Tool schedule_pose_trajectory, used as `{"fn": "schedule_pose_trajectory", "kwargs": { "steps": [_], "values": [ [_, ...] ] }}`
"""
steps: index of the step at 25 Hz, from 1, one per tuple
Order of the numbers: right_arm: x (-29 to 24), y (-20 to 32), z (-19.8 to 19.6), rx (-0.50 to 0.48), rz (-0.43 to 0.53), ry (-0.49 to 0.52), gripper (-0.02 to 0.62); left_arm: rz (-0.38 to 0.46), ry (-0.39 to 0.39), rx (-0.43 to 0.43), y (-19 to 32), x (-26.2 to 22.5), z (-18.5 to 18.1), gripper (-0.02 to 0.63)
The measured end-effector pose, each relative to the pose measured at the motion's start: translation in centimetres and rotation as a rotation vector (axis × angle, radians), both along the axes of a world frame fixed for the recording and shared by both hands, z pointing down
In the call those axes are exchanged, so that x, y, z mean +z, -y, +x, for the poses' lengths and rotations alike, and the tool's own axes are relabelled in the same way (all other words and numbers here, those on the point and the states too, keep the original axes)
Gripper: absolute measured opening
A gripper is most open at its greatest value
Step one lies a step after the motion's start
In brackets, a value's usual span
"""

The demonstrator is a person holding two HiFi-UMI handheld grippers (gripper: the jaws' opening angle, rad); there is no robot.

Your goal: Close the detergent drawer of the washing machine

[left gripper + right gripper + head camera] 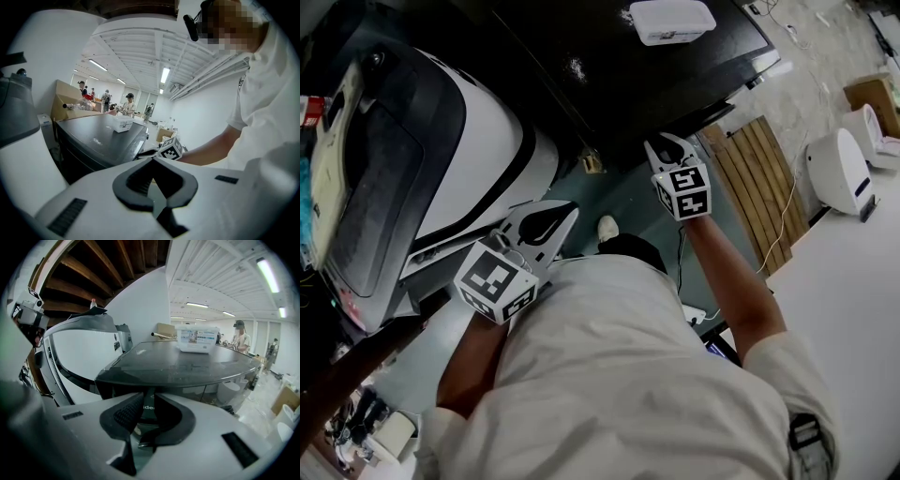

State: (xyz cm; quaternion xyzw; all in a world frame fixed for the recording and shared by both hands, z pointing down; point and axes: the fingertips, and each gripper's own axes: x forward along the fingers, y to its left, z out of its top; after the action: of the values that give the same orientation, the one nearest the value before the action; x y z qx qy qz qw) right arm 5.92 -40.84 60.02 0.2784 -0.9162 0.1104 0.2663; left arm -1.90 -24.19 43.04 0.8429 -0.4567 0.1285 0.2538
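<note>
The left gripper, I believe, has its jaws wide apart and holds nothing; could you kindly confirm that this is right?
Not quite. The left gripper has its jaws together, with the tips touching, not wide apart. The left gripper view shows this. The rest stands: it holds nothing.

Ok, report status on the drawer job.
Left gripper shut, empty. Right gripper slightly open, empty, aimed at the dark machine front. Drawer itself not clear. White box sits on top, off the front.
</note>
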Motion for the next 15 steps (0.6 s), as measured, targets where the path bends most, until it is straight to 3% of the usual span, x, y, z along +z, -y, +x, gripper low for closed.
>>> {"fn": "schedule_pose_trajectory", "kwargs": {
  "steps": [7, 15],
  "values": [
    [-0.1, -0.6, 0.1, 0.006, -0.007, -0.005, 0.077, 0.019, 0.003, 0.015, -1.1, -0.8, -0.7, -0.005],
    [-1.0, -2.7, 1.6, 0.080, -0.006, -0.018, 0.077, 0.034, -0.005, 0.063, -3.4, -1.4, -1.8, -0.005]
  ]
}}
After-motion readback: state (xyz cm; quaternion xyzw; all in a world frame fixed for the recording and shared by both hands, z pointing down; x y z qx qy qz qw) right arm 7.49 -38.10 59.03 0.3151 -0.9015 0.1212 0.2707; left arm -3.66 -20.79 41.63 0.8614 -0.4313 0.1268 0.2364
